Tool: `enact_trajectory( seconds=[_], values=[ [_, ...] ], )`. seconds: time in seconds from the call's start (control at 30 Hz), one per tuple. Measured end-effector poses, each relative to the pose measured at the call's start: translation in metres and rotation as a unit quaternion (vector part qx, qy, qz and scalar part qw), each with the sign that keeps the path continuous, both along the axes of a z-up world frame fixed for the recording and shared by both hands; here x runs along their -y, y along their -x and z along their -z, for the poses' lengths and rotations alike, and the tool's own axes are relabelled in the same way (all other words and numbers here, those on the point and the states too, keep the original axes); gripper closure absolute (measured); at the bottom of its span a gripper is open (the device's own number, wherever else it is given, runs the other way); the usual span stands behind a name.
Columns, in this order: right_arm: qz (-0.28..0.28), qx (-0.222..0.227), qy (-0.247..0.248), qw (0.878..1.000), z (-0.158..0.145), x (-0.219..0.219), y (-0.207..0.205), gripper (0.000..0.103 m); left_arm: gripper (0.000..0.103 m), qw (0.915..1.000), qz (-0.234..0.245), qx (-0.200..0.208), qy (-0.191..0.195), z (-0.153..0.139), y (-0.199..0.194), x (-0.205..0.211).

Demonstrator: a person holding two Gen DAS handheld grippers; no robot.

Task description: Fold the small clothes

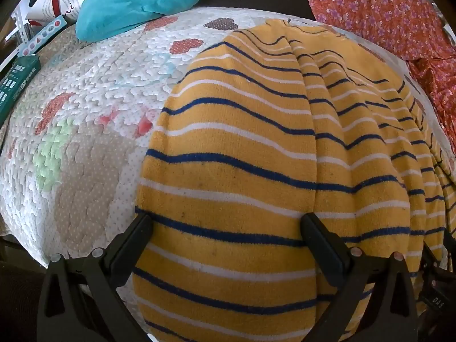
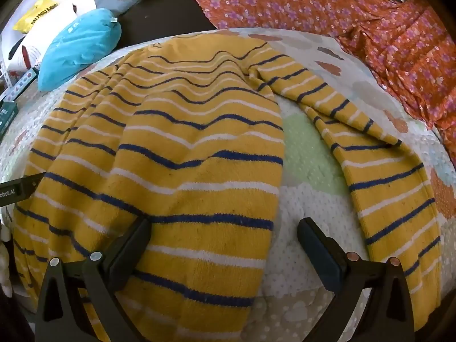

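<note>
The yellow striped top (image 2: 176, 131) lies spread on the heart-patterned quilt (image 1: 94, 91), one sleeve (image 2: 384, 176) trailing toward four o'clock in the right view. Left tool (image 1: 225, 228) and right tool (image 2: 223, 230) both gape wide over its hem, gripping nothing. A teal bundle (image 1: 136, 2) sits at eleven o'clock.

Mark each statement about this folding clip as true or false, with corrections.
1. The striped yellow garment lies on a quilted cover. True.
2. Both claws are shut on the garment. False: the left claw and right claw stand wide open.
3. A turquoise cushion sits beyond the garment. True.
4. The sleeve is folded over the body. False: it lies spread to the side.
</note>
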State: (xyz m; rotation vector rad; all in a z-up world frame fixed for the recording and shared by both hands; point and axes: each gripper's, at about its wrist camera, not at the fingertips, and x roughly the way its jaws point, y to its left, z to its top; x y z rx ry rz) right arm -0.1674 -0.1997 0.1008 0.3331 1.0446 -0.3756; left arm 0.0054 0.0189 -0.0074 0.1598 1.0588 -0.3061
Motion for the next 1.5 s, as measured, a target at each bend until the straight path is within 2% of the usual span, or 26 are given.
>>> enact_trajectory(
  seconds=[1.3,1.5],
  values=[
    [-0.001,0.024,0.004,1.000,-0.0046,-0.0017,0.0051,0.000,0.000,1.0000,0.002,0.002,0.001,0.0024,0.0012,-0.0027],
    [-0.006,0.003,0.013,1.000,-0.0030,-0.0038,0.0043,0.000,0.000,1.0000,0.003,0.002,0.001,0.0027,0.0013,-0.0030]
  ],
)
